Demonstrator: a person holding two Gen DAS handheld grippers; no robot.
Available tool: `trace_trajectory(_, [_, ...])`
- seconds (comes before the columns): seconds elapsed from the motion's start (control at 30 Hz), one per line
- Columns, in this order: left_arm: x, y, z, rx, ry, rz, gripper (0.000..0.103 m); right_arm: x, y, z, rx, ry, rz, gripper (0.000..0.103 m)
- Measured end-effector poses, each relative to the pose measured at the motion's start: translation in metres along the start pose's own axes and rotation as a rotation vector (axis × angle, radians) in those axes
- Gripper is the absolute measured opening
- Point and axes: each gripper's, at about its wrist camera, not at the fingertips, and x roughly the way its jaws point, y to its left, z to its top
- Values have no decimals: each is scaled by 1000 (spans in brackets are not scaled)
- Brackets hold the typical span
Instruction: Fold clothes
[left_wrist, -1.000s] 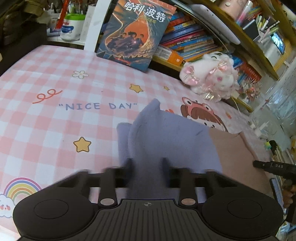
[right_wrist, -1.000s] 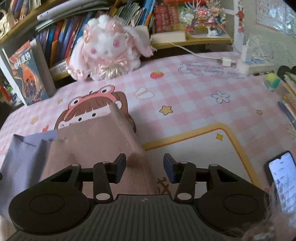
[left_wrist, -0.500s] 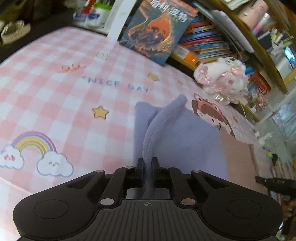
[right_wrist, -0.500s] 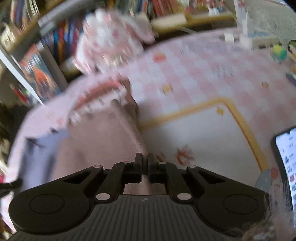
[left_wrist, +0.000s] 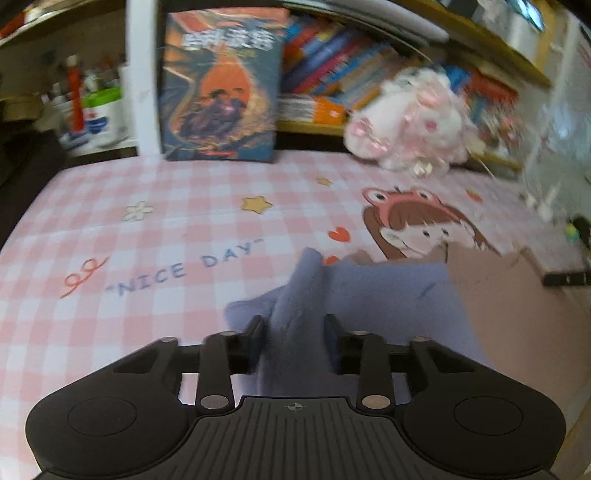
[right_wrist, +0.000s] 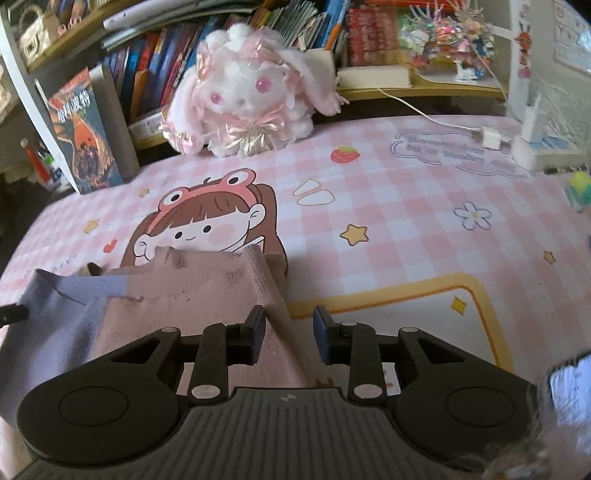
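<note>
Black ribbed claw (left_wrist: 295, 334) bodies with blue pads (right_wrist: 321, 325).

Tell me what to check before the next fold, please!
1. Left gripper pinching the purple fabric: not ok, jaws apart with the raised fold between them.
2. Right gripper pinching the pink fabric: not ok, jaws have just been opening, edge loose between them.
3. Fabric lying flat: not ok, purple ridge stands up.
4. Plush bunny clear of the fabric: ok.
5. Phone clear of the fabric: ok.
</note>
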Motion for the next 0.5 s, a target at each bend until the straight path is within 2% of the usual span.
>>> trace_trajectory(0.03, [-5,2,0,-19,-10,-11,5,2,1,0,-3,5,-3,8])
trace_trajectory(0.17, [-50,21,0,-201,-117,-134,4,-16,0,6,40,-56,47,6])
trace_trajectory(0.27, [-42,39,-13,-286,-64,-126,4,-30,-4,13,98,-105,88,6])
trace_trajectory(0.37, [-15,47,-27,-314,20,-93,5,-2,-1,10,70,-33,45,6])
trace_trajectory(0.43, [-10,47,-30,-311,32,-78,6,19,1,4,42,9,13,6])
trace_trajectory(0.5, [-11,46,-30,-297,33,-72,9,26,1,2,42,8,3,8])
